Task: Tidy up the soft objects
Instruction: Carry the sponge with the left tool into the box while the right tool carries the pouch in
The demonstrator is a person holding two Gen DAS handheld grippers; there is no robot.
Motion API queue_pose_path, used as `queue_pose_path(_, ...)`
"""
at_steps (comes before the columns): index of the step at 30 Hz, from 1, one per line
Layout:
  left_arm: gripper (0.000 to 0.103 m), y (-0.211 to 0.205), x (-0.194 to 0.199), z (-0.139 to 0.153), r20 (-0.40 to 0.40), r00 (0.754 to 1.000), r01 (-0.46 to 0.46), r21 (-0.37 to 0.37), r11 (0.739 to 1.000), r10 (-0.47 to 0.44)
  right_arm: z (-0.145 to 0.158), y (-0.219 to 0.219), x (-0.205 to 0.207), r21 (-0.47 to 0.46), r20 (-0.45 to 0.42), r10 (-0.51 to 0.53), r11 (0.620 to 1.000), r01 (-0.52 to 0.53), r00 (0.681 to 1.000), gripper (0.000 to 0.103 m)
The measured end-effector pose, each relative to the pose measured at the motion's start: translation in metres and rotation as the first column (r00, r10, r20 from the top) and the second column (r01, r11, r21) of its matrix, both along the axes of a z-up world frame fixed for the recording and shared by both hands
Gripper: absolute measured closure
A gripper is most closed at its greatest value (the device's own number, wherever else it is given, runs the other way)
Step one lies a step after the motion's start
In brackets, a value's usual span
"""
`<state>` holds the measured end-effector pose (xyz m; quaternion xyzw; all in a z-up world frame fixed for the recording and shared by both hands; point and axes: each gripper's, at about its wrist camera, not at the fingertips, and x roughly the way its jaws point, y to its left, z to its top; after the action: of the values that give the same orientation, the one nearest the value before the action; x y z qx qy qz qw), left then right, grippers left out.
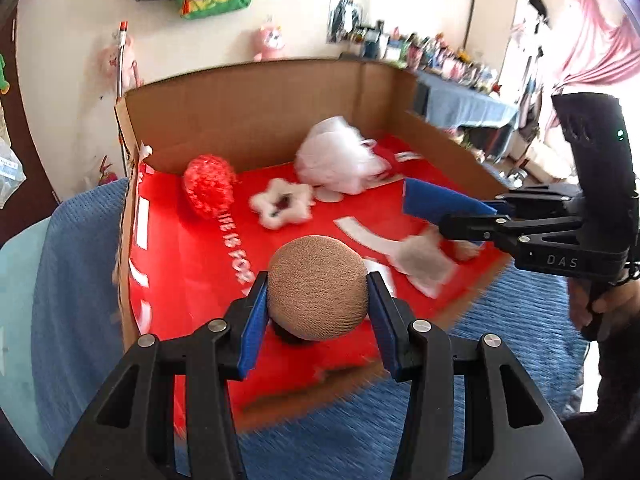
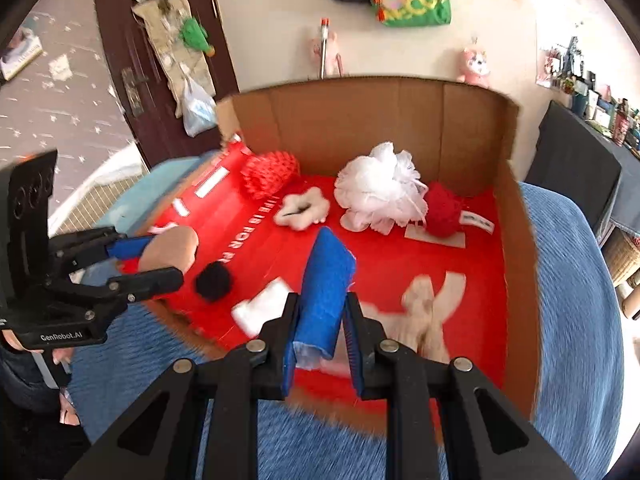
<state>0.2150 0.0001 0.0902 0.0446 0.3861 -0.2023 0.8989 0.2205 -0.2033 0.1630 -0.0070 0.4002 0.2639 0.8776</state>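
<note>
Left wrist view: left gripper (image 1: 318,292) grasping tan ball (image 1: 317,287).
Right wrist view: right gripper (image 2: 320,334) grasping blue roll (image 2: 325,292).
Far: white pouf (image 2: 378,188) in cardboard box (image 2: 516,264).

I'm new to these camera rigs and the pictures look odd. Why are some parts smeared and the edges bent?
Left wrist view: the tan ball in the left tongs is sharp, while the blue blanket streaks from motion and the window glares white. Right wrist view: the blue sponge in the right tongs is crisp; the cardboard box walls bow from fisheye distortion.
</note>
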Motion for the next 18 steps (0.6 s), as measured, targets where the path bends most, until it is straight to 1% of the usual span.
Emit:
queue_pose_path(3, 0.058, 0.004, 0.025, -0.01, -0.043, 0.999, -0.011, 0.031, 0.999, 0.012, -0.011, 0.013, 0.033, -0.078, -0.052, -0.004, 0.997, 0.0, 0.999, 0.08)
queue_pose_path(6, 0.058, 0.006, 0.041, -0.019, -0.084, 0.996, -0.012, 0.03, 0.999, 0.015, -0.023, 0.022, 0.053, -0.121, -0.091, -0.001, 0.993, -0.011, 0.996, 0.08)
queue_pose_path(9, 0.058, 0.005, 0.052, -0.025, -0.121, 0.993, -0.007, 0.038, 0.999, 0.011, -0.031, 0.029, 0.066, -0.171, -0.103, 0.004, 0.985, -0.022, 0.995, 0.08)
queue_pose_path(14, 0.058, 0.002, 0.061, -0.035, -0.157, 0.988, -0.006, 0.062, 0.998, 0.015, -0.042, 0.029, 0.084, -0.18, -0.154, -0.005, 0.983, -0.023, 0.988, 0.079)
queue_pose_path(18, 0.058, 0.002, 0.066, -0.039, -0.179, 0.984, -0.009, 0.052, 0.999, 0.018, -0.046, 0.027, 0.087, -0.188, -0.167, -0.008, 0.982, -0.024, 0.986, 0.078)
